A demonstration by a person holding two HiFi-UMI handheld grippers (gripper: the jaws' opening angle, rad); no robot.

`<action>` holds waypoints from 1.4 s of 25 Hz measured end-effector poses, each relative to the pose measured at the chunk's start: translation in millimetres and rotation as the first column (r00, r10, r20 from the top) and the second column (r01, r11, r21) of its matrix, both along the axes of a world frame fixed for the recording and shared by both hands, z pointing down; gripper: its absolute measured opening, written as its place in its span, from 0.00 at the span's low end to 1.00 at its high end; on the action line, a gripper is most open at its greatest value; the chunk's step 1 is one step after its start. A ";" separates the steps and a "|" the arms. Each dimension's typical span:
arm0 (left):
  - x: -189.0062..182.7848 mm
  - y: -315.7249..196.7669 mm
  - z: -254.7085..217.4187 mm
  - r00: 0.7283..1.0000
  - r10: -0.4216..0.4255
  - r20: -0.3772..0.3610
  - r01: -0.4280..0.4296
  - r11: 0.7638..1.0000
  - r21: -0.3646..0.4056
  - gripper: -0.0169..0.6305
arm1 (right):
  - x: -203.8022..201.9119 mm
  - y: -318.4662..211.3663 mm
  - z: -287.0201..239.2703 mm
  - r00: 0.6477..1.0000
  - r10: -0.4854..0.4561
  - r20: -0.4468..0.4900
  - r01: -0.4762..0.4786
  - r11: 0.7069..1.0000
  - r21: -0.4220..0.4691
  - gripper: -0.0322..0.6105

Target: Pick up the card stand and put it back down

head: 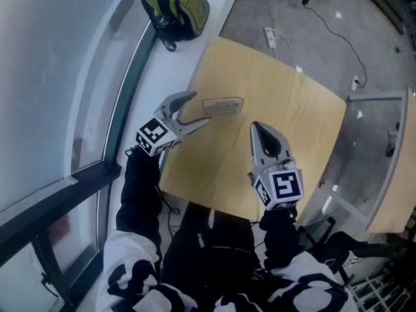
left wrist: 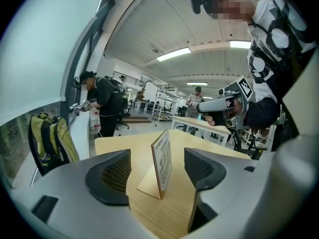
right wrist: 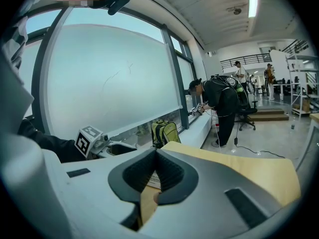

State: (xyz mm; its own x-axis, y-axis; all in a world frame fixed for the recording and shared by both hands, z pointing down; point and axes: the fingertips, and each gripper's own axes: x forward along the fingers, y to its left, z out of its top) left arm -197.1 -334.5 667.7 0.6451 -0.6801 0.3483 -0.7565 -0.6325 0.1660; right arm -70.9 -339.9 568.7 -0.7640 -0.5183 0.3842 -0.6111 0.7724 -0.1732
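- Pale wood table (head: 279, 116) carries the card stand (head: 222, 105) toward its far left part; the stand is upright, its flat base resting on the tabletop.
- Left gripper (head: 200, 108) is at the stand's near-left side with its jaws spread wide. In the left gripper view the card stand (left wrist: 162, 163) rises in the gap between the two pads, with clear space on each side, so neither pad presses on it.
- Right gripper (head: 260, 129) hovers over the middle of the table, to the right of the stand and apart from it. Its jaws are closed together on nothing.
- A green backpack (head: 175, 5) sits on the white ledge beyond the table's far left corner, not involved.
- Progress, as a judgement: the stand is on the table and no gripper has hold of it. This layout fits either a grasp about to be made or a stand already set back down, and the pictures do not settle which.
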 end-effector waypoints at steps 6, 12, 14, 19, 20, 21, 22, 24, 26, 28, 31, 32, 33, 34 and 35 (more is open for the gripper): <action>25.2 -30.6 4.3 0.997 0.065 -0.032 -0.064 0.998 0.008 0.54 | 9.3 -7.6 11.6 1.000 0.015 -0.016 -0.016 1.000 -0.022 0.08; 55.4 -43.0 8.6 0.980 0.178 -0.084 -0.178 0.984 0.007 0.50 | 16.2 -12.4 18.3 0.999 0.032 -0.020 -0.033 0.999 -0.034 0.08; 61.4 -43.8 9.5 0.974 0.200 -0.104 -0.202 0.979 -0.001 0.47 | 16.4 -12.4 17.8 0.999 0.032 -0.019 -0.033 0.999 -0.035 0.08; 67.6 -44.1 11.6 0.969 0.218 -0.113 -0.222 0.975 -0.020 0.24 | 17.1 -12.9 14.4 0.999 0.036 -0.010 -0.037 0.999 -0.031 0.08; 68.2 -43.3 12.2 0.968 0.223 -0.115 -0.227 0.974 -0.024 0.19 | 17.0 -13.1 13.3 0.999 0.038 -0.009 -0.039 0.999 -0.029 0.08; 68.9 -42.1 12.7 0.966 0.229 -0.122 -0.234 0.972 -0.031 0.14 | 16.8 -13.1 11.8 0.999 0.040 -0.008 -0.040 0.999 -0.025 0.08; 69.8 -40.2 13.3 0.962 0.237 -0.134 -0.244 0.969 -0.039 0.07 | 16.4 -12.9 10.1 0.999 0.041 -0.007 -0.041 0.999 -0.020 0.08; 73.6 -33.2 15.2 0.954 0.254 -0.161 -0.266 0.962 -0.059 0.06 | 15.9 -11.4 6.2 0.999 0.046 -0.004 -0.046 0.999 -0.013 0.08; 80.4 -20.1 17.7 0.945 0.270 -0.182 -0.289 0.953 -0.088 0.06 | 16.3 -6.8 0.4 0.999 0.052 -0.002 -0.052 0.999 -0.011 0.08; 89.0 -5.1 18.3 0.940 0.285 -0.186 -0.309 0.944 -0.118 0.06 | 17.4 -0.6 -9.1 0.998 0.061 -0.001 -0.061 0.998 -0.007 0.08; 99.2 10.3 10.6 0.939 0.288 -0.187 -0.315 0.939 -0.137 0.06 | 17.2 6.5 -26.3 0.997 0.073 0.001 -0.073 0.997 0.015 0.08; 101.3 16.1 6.6 0.940 0.283 -0.191 -0.312 0.939 -0.143 0.06 | 16.1 10.1 -31.4 0.998 0.068 0.006 -0.068 0.997 0.025 0.08; 103.0 23.0 2.3 0.941 0.276 -0.197 -0.307 0.940 -0.151 0.06 | 15.0 14.8 -36.3 0.998 0.062 0.011 -0.062 0.997 0.034 0.08; 104.1 30.3 -2.4 0.942 0.267 -0.203 -0.301 0.940 -0.160 0.06 | 14.5 20.0 -41.2 0.998 0.056 0.016 -0.057 0.997 0.042 0.08; 105.0 37.7 -8.0 0.943 0.257 -0.210 -0.294 0.941 -0.169 0.06 | 14.7 25.5 -46.1 0.998 0.053 0.019 -0.054 0.997 0.049 0.08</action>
State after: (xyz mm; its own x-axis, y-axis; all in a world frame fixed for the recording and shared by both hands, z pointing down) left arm -92.1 -296.8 659.7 0.8620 -0.3975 0.3145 -0.5023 -0.7527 0.4255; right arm -56.3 -314.4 522.6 -0.7411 -0.5766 0.3438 -0.6489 0.7467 -0.1465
